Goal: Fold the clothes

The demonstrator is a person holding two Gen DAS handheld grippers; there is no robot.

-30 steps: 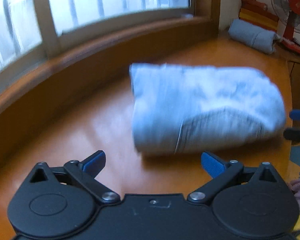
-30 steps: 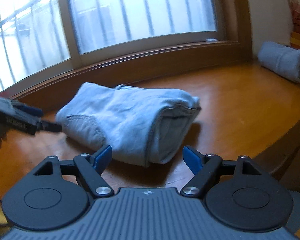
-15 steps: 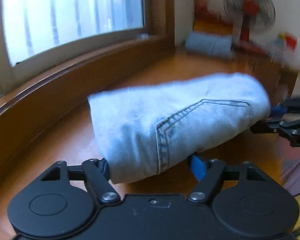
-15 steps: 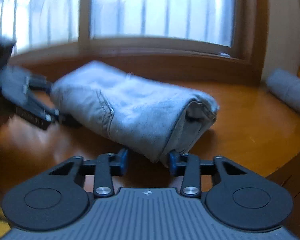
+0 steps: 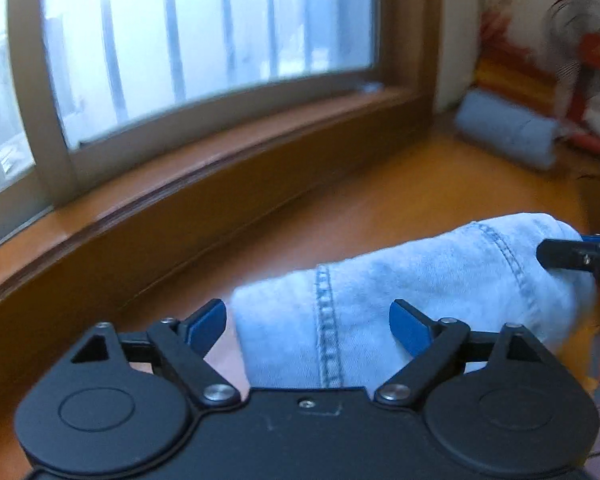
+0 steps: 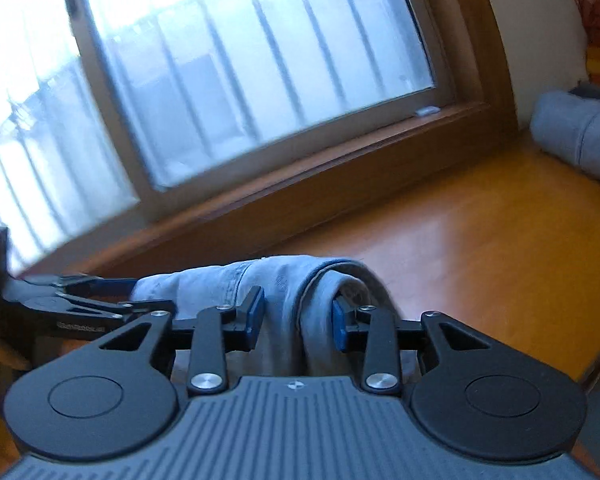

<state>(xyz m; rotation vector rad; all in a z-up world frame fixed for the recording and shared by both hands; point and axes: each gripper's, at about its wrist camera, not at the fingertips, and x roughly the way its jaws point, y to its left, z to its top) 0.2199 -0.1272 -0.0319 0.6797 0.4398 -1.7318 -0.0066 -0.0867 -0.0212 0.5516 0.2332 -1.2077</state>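
A folded bundle of light blue jeans (image 5: 412,280) hangs between my two grippers above the orange wooden ledge. My left gripper (image 5: 306,322) stands around one end of the bundle, its blue pads (image 5: 204,326) wide apart against the denim. My right gripper (image 6: 298,318) is shut on the other end of the jeans (image 6: 296,300), the rolled cloth pinched between its pads. The right gripper's fingers also show at the far end in the left wrist view (image 5: 580,254). The left gripper shows at the left in the right wrist view (image 6: 84,306).
A second rolled blue garment (image 5: 508,136) lies at the far right corner of the ledge (image 5: 380,208), also in the right wrist view (image 6: 580,140). A wooden window sill (image 5: 180,200) runs along the back. A red fan (image 5: 592,52) stands behind the corner.
Both grippers have closed in on the ends of the jeans and the bundle has come up off the ledge. The right jaws have narrowed onto the cloth.
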